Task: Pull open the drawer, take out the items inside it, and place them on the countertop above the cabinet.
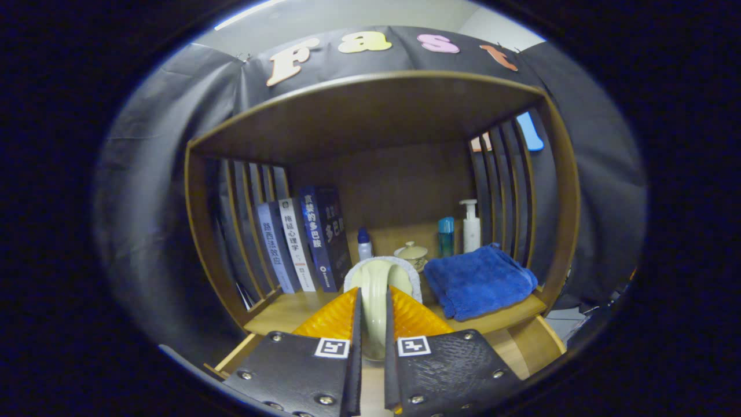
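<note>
Pale green cup (376, 289) sits clamped between the nearly closed tongs (373, 324), both fingers pressing its sides, held over the wooden table (289, 313) beside a folded blue towel (477, 281)

Your gripper (373, 324) has both fingers pressed on a pale green cup (376, 301), held on edge between them, its rim at twelve o'clock from the fingertips; just behind the cup sits a white knitted coaster (354, 272); the wooden countertop (283, 313) lies under it all; at ten o'clock three books (304, 243) lean against the slatted side; at twelve, beyond the cup, stand a small white bottle (365, 244) and a lidded ceramic jar (411, 253); at one o'clock a teal bottle (446, 236) and a white pump bottle (470, 226); at two o'clock lies a folded blue towel (477, 281).
</note>
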Demonstrator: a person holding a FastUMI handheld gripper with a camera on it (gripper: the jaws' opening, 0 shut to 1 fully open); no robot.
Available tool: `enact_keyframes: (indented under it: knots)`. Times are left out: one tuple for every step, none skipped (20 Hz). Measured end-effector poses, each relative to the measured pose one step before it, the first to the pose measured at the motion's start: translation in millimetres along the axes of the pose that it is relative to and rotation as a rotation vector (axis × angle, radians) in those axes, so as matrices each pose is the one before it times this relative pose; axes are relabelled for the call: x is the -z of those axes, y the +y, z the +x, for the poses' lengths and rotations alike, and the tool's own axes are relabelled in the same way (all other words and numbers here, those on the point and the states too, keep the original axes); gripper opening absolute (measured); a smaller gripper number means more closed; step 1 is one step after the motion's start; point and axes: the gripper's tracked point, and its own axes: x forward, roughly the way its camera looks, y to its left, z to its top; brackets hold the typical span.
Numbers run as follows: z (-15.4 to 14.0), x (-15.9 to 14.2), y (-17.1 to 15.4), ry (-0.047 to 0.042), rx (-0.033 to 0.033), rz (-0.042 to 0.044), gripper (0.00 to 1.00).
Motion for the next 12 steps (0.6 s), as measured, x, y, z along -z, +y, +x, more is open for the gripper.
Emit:
enact_keyframes:
  knots:
    - [10.26, 10.7, -0.3, 0.03299, 0.00409, 0.00514, 0.16]
    - [9.72, 12.04, -0.1, 0.03622, 0.00354, 0.00475, 0.16]
    - [9.63, 8.31, -0.15, 0.02387, 0.00059, 0.00577, 0.16]
    - [9.31, 7.08, -1.39, 0.02047, 0.00657, 0.00521, 0.16]
    - [8.03, 6.98, -1.97, 0.01675, 0.00677, 0.00161, 0.16]
    - [7.95, 7.8, -3.36, 0.01985, 0.00805, -0.00238, 0.16]
    - [5.34, -4.39, 2.01, -0.02593, -0.00796, 0.01419, 0.16]
    - [8.25, 0.32, -1.67, -0.00537, 0.00576, -0.00564, 0.17]
    - [7.18, 0.34, -0.09, 0.00214, 0.00018, 0.00068, 0.16]
    - [6.5, 0.93, 1.71, 0.00107, 0.00197, 0.0021, 0.16]
    - [4.21, -5.72, -0.6, -0.02601, 0.00854, 0.00471, 0.17]
    - [6.59, 1.54, -2.25, 0.00071, 0.01805, -0.00512, 0.17]
